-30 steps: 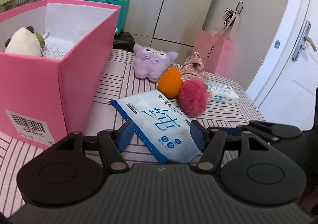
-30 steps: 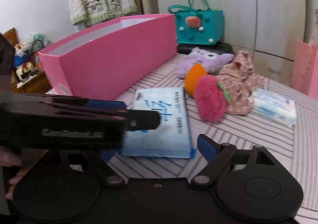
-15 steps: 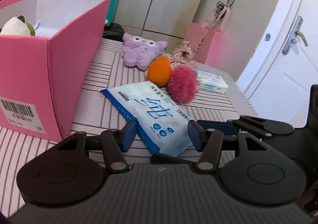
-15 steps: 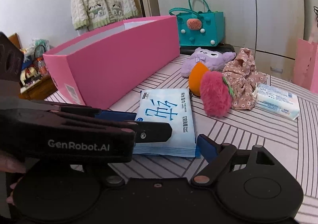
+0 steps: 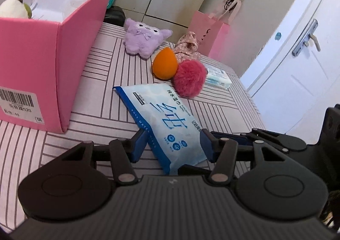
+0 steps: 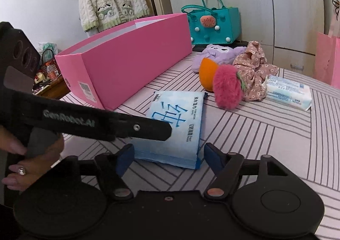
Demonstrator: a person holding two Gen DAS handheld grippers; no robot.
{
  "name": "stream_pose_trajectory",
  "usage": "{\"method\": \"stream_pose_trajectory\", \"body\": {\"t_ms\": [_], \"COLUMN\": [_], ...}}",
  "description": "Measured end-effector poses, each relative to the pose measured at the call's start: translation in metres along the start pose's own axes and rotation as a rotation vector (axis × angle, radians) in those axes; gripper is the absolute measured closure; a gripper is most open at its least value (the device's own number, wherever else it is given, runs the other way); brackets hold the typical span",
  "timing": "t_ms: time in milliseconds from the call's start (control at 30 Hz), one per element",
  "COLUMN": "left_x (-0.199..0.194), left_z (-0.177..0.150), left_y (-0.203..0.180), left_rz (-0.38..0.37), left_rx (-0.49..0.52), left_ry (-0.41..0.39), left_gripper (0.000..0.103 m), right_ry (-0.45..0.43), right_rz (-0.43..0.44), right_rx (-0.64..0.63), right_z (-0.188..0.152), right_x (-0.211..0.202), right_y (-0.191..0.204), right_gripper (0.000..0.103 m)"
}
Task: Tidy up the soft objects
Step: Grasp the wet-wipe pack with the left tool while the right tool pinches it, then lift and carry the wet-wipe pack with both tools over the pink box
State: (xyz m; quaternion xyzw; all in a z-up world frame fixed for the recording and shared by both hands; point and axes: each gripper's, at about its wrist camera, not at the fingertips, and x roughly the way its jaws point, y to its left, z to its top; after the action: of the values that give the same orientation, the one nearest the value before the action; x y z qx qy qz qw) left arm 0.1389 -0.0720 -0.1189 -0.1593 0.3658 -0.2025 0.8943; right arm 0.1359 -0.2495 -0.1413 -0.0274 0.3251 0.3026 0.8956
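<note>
Left wrist view: the pale blue wipes pack [image 5: 163, 125] lies flat on the striped table [image 5: 102, 82], long axis running away toward the pink box [image 5: 42, 52], its near end clamped in the left claw [image 5: 172, 146].

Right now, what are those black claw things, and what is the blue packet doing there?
They are two grabbers that a person holds, one in each hand. Each carries a camera looking along its fingers, so each picture is one grabber's view. On the striped table lie a blue wipes pack, a purple plush, an orange sponge, a pink pompom, a flowered cloth and a small tissue pack, beside a pink box. The left gripper seems to pinch the wipes pack. The right gripper is closing around its near end, not touching yet.
</note>
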Motion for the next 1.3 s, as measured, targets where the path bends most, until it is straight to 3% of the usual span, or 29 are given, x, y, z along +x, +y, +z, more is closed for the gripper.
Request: {"method": "stream_pose_trajectory", "body": {"t_ms": [67, 500, 600, 733, 900, 1300], "left_x": [-0.001, 0.004, 0.004, 0.005, 0.006, -0.001], "left_z": [-0.001, 0.002, 0.002, -0.003, -0.008, -0.012], "left_y": [-0.001, -0.005, -0.002, -0.008, -0.014, -0.020], "left_rz": [-0.003, 0.052, 0.046, 0.053, 0.076, 0.051], "left_rx": [0.004, 0.030, 0.015, 0.070, 0.087, 0.156], "left_ry": [-0.010, -0.015, -0.015, -0.029, -0.060, -0.044], "left_gripper": [0.047, 0.046, 0.049, 0.052, 0.053, 0.056], "right_ry": [0.001, 0.003, -0.004, -0.029, -0.064, -0.101], "right_rz": [0.018, 0.061, 0.026, -0.028, -0.022, -0.070], "right_rx": [-0.011, -0.017, -0.026, 0.014, 0.058, 0.079], "right_z": [0.001, 0.011, 0.010, 0.007, 0.001, -0.009], "right_x": [0.000, 0.018, 0.018, 0.017, 0.011, 0.003], "right_y": [0.000, 0.003, 0.008, 0.011, 0.005, 0.019], "right_gripper": [0.016, 0.011, 0.015, 0.026, 0.032, 0.038]}}
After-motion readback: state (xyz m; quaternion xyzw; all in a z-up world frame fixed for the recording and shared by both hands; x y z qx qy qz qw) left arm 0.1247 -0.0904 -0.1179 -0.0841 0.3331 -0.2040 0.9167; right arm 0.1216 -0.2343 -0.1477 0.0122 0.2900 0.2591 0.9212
